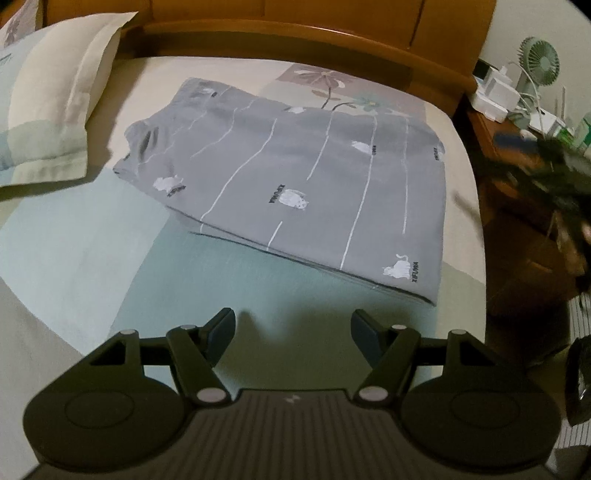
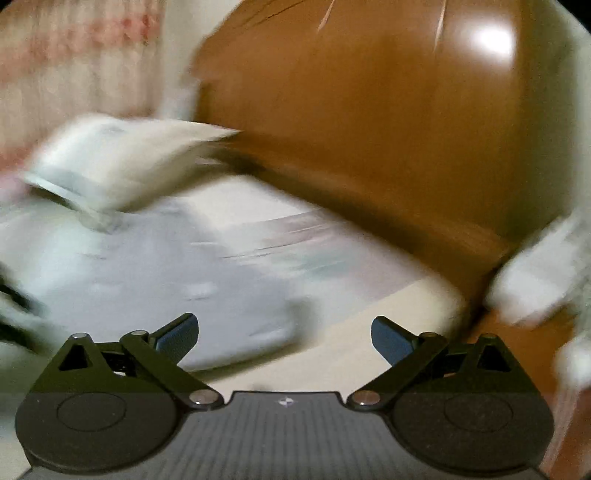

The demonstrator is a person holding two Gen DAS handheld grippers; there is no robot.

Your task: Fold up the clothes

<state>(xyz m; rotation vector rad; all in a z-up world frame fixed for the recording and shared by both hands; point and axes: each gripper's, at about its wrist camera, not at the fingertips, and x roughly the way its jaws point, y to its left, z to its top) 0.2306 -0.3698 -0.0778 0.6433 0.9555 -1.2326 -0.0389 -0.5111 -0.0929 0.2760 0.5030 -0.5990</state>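
Left gripper [image 1: 293, 326]: jaws apart, nothing between them, poised over the bedsheet [image 1: 92, 236] just short of the near edge of the folded garment [image 1: 295, 177].

Right gripper [image 2: 284, 338]: jaws wide apart, empty; its view is heavily motion-blurred. The folded garment [image 2: 147, 280] shows there as a grey patch ahead and to the left of the fingers.

Folded garment: grey cloth with thin white lines, small white cat prints and short black lettering, lying flat in a neat layered rectangle in the middle of the bed.

Bedsheet: cream and pale green panels, with a flower print beyond the garment's far edge.

Pillow [image 1: 59, 110]: cream and pale green, left of the garment, near the headboard [image 1: 295, 33] (glossy brown wood, behind the garment).

Bedside table [image 1: 498, 136]: right of the garment, past the mattress edge; holds a small green fan [image 1: 537, 55], white boxes and cables (details too small to tell).
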